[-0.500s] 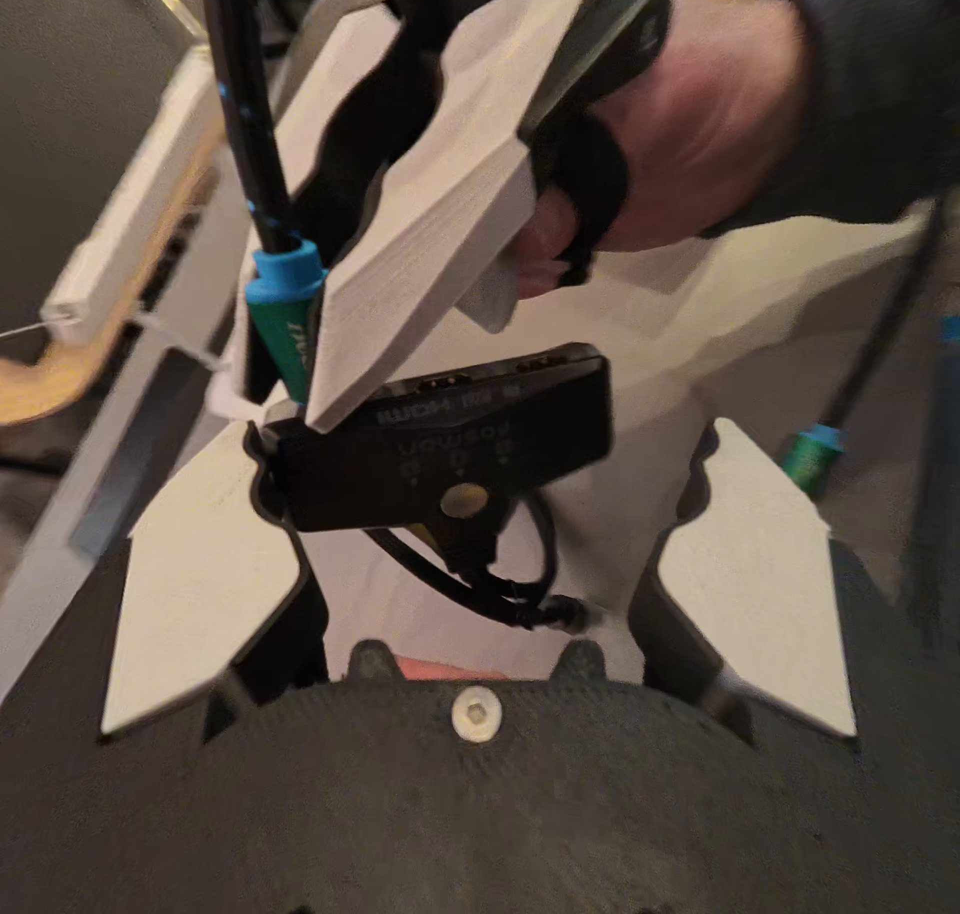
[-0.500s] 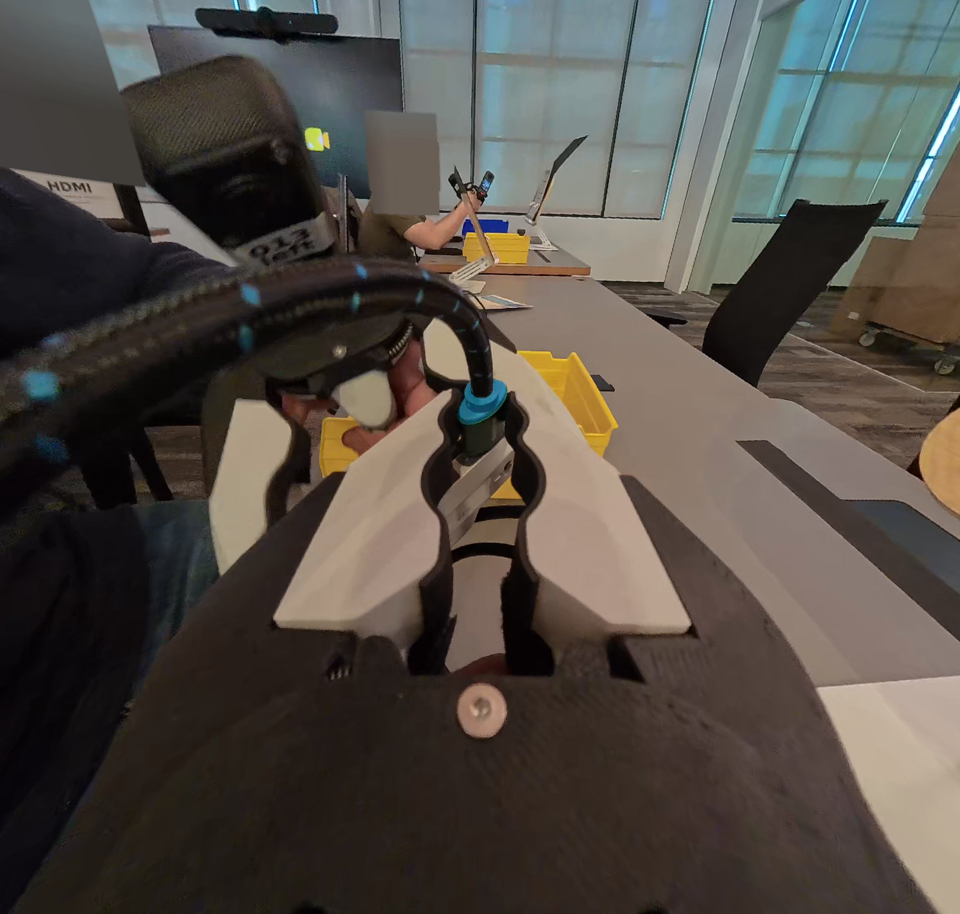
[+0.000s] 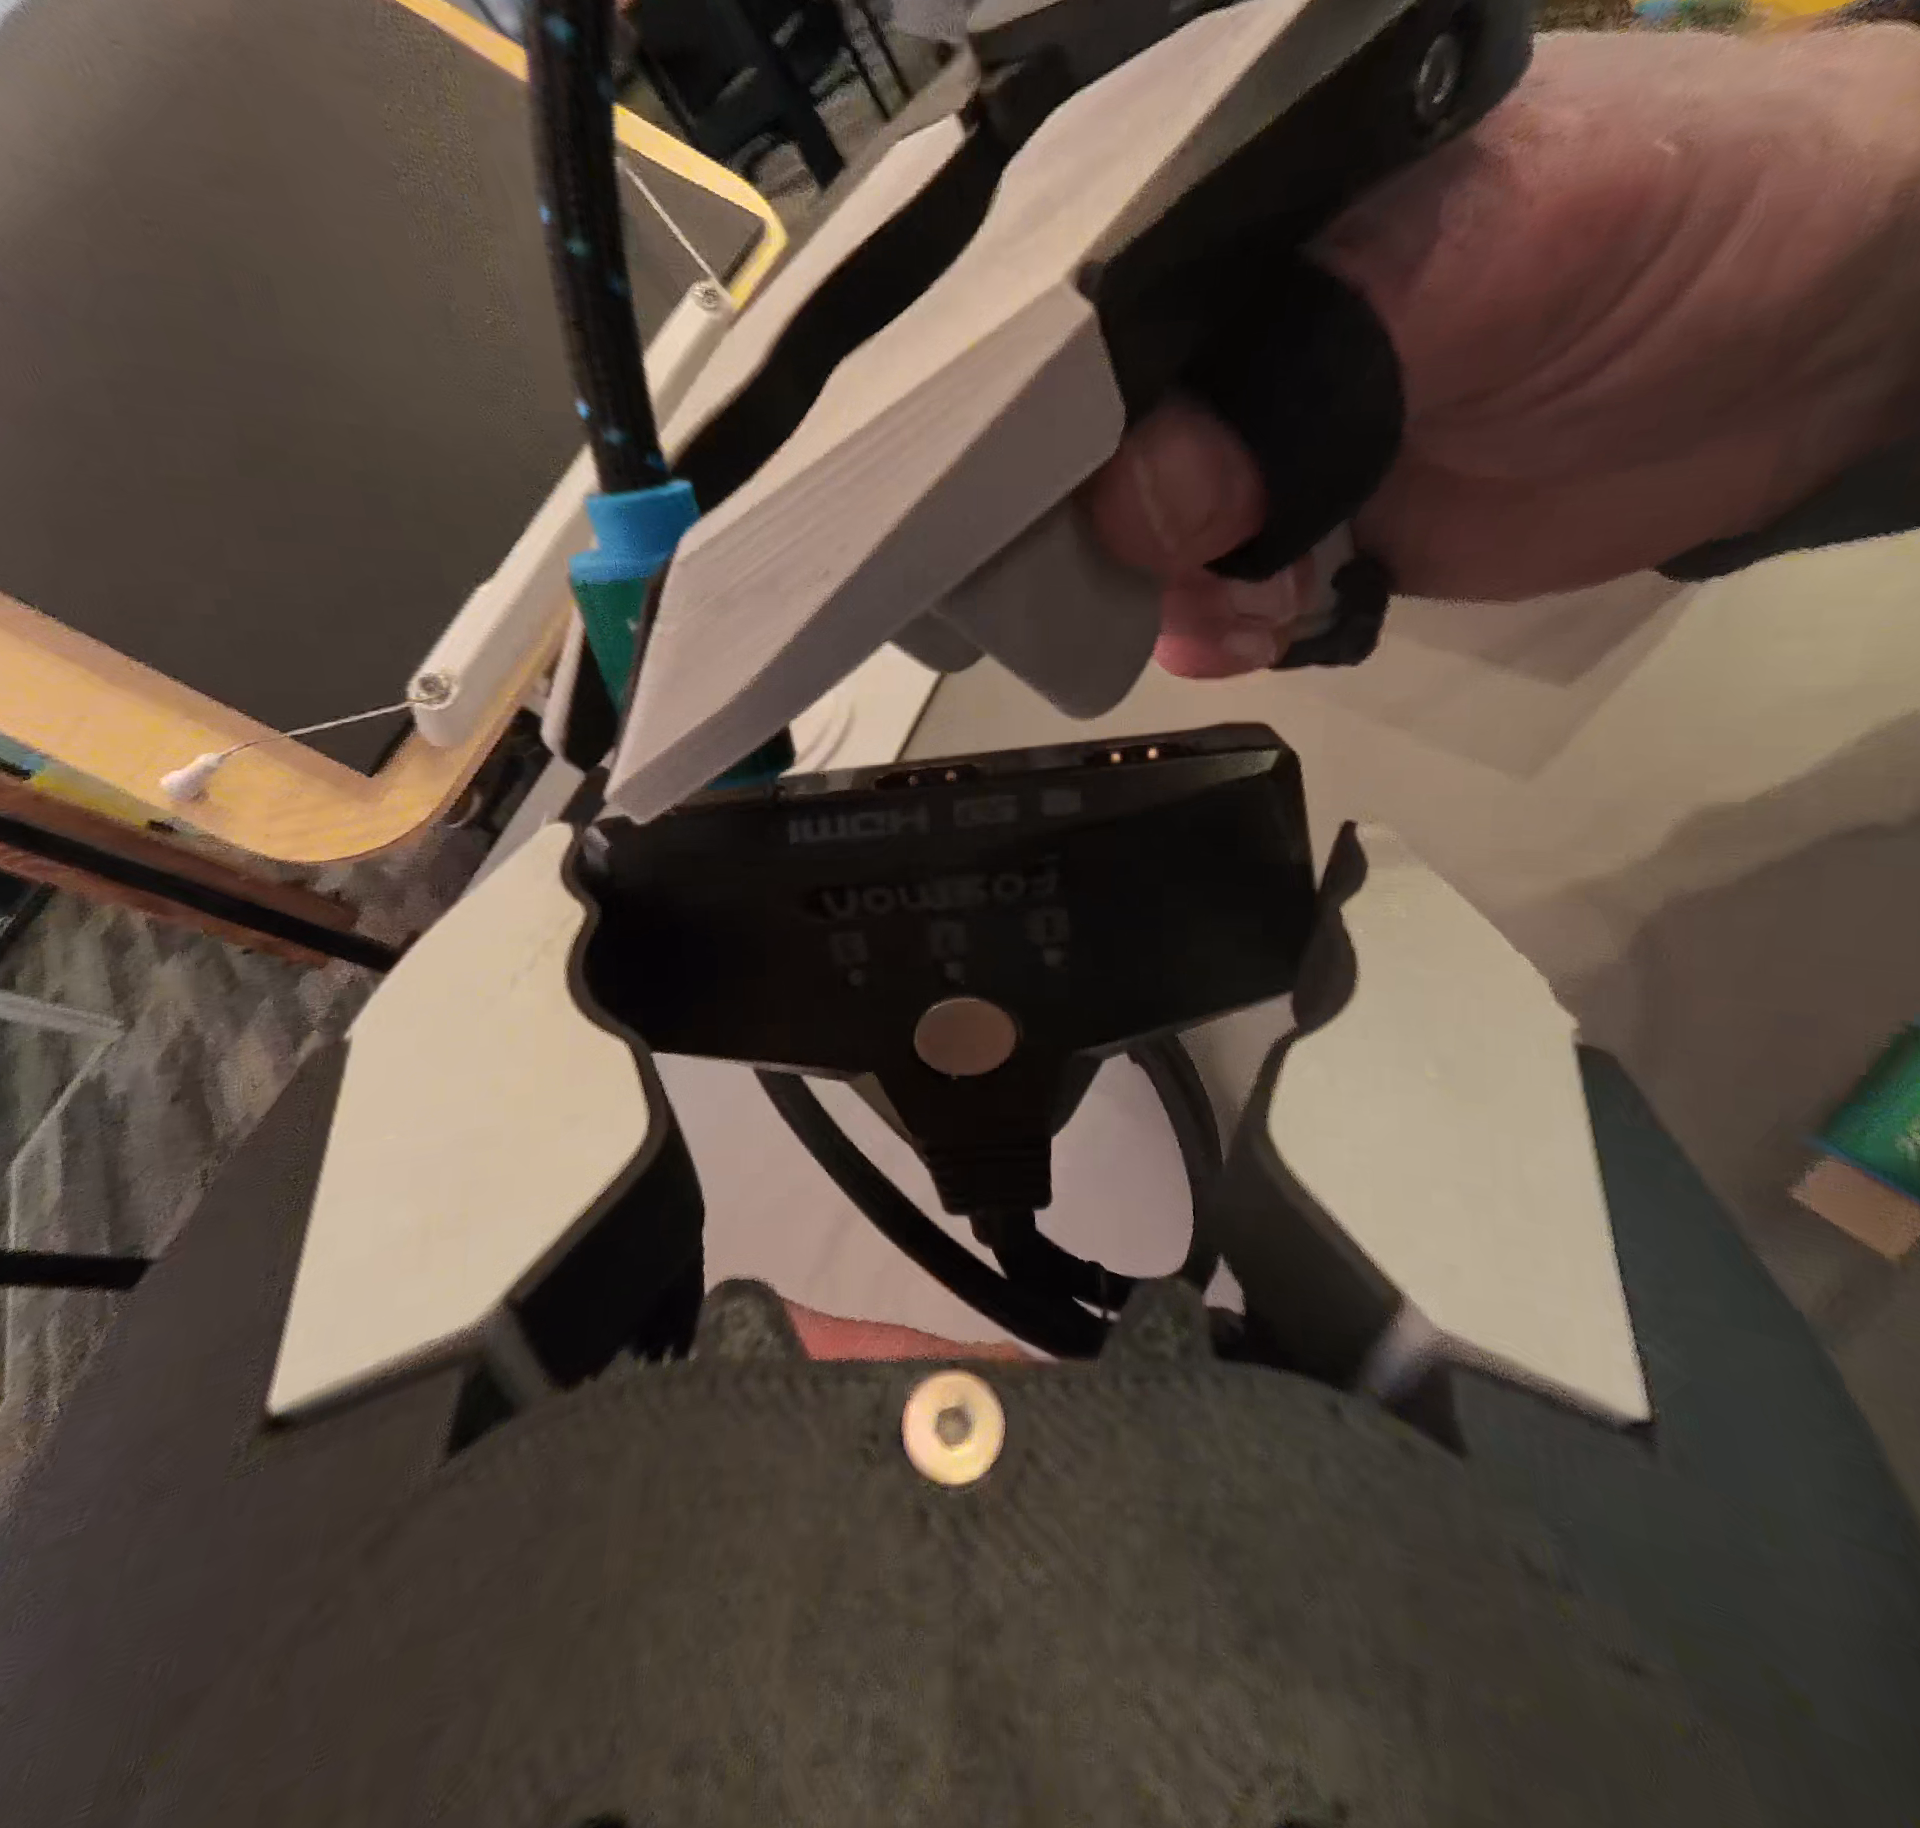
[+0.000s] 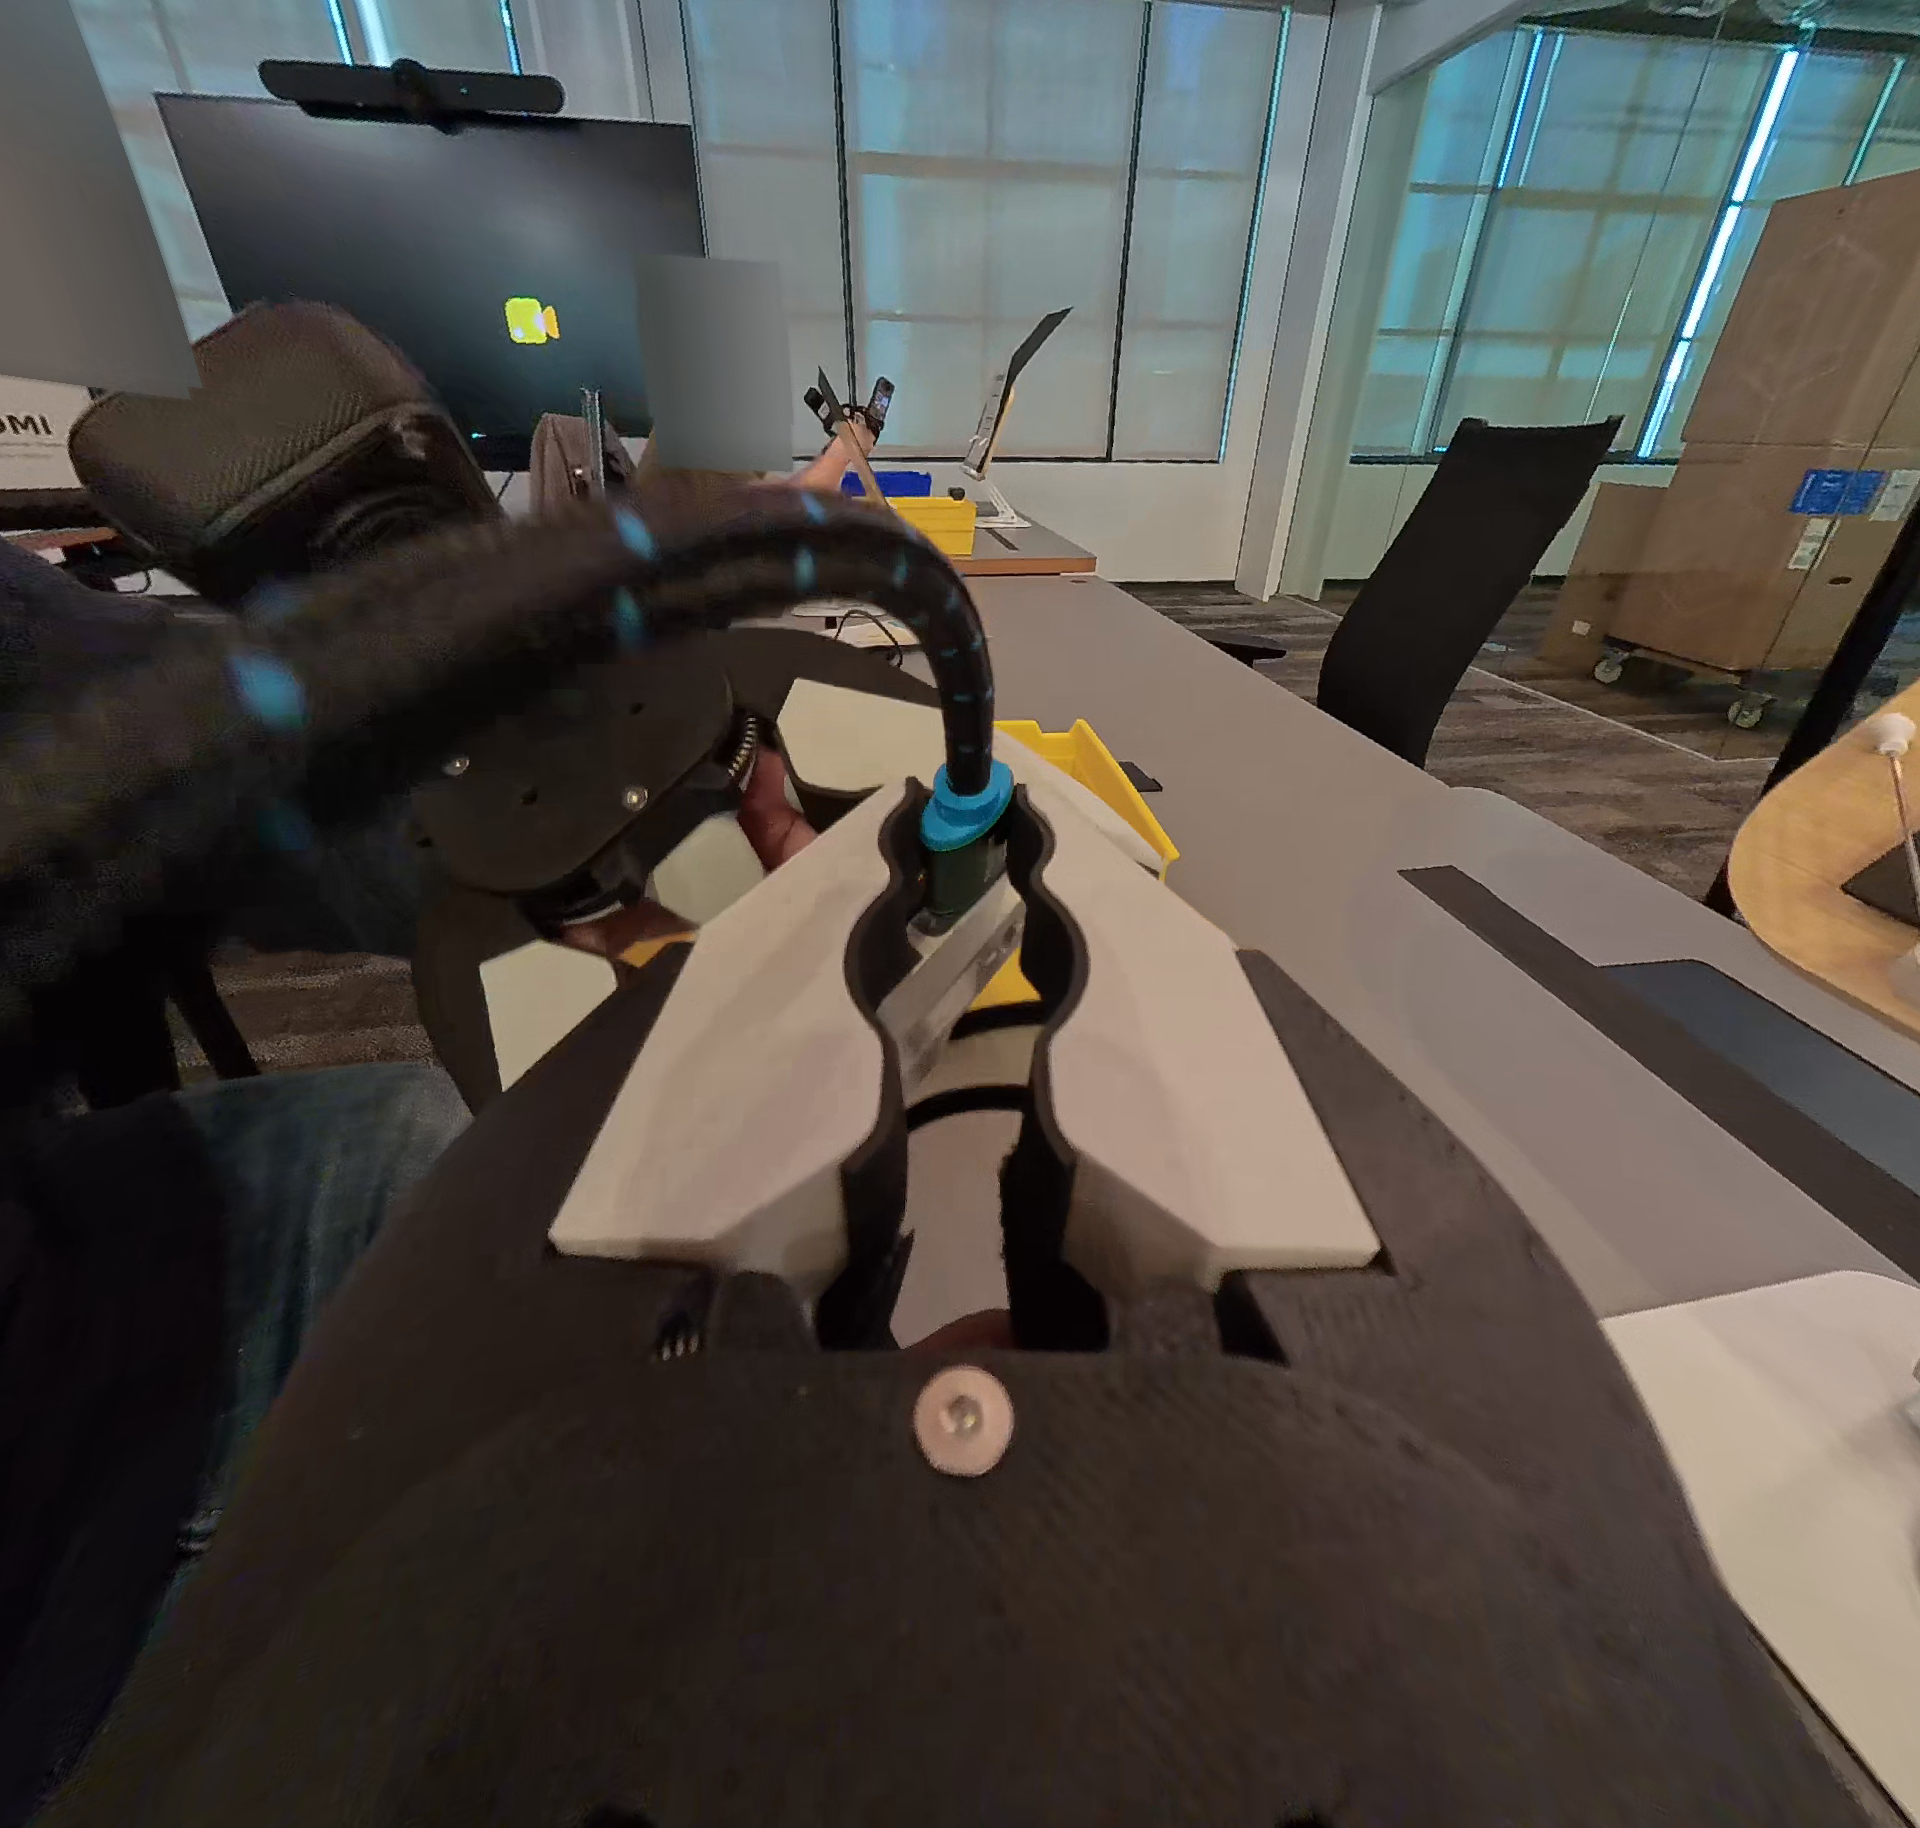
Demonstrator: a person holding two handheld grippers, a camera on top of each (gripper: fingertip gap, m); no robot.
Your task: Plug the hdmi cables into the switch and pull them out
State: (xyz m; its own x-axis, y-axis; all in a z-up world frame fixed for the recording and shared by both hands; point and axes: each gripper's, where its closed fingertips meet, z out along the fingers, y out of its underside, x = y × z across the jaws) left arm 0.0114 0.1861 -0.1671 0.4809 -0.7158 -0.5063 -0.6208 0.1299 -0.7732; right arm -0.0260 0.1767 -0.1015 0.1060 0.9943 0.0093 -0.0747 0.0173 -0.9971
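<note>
In the left wrist view my left gripper [image 3: 961, 843] is shut on the black HDMI switch [image 3: 956, 926], one finger at each end, and the switch's own cable [image 3: 1039, 1248] hangs toward me. My right gripper [image 3: 603, 770] comes in from the upper right, held by a hand [image 3: 1558, 324], with its tips at the switch's far left corner. It is shut on a green HDMI plug with a blue collar [image 3: 629, 542] on a black braided cable [image 3: 582, 220]. In the right wrist view that gripper [image 4: 961, 812] grips the plug [image 4: 961, 843], and its metal tip [image 4: 951, 989] shows between the fingers. I cannot tell if it is seated in a port.
A second green plug [image 3: 1870, 1144] lies on the white table top [image 3: 1558, 791] at the right. A wooden frame [image 3: 312, 802] stands at the left. Yellow bins [image 4: 1101, 770], a long grey table [image 4: 1299, 812], a black chair [image 4: 1455, 573] and a person lie beyond.
My left gripper's fingers have closed on the switch; before, the right finger stood apart from it. The right gripper keeps the plug at the switch's left end.
</note>
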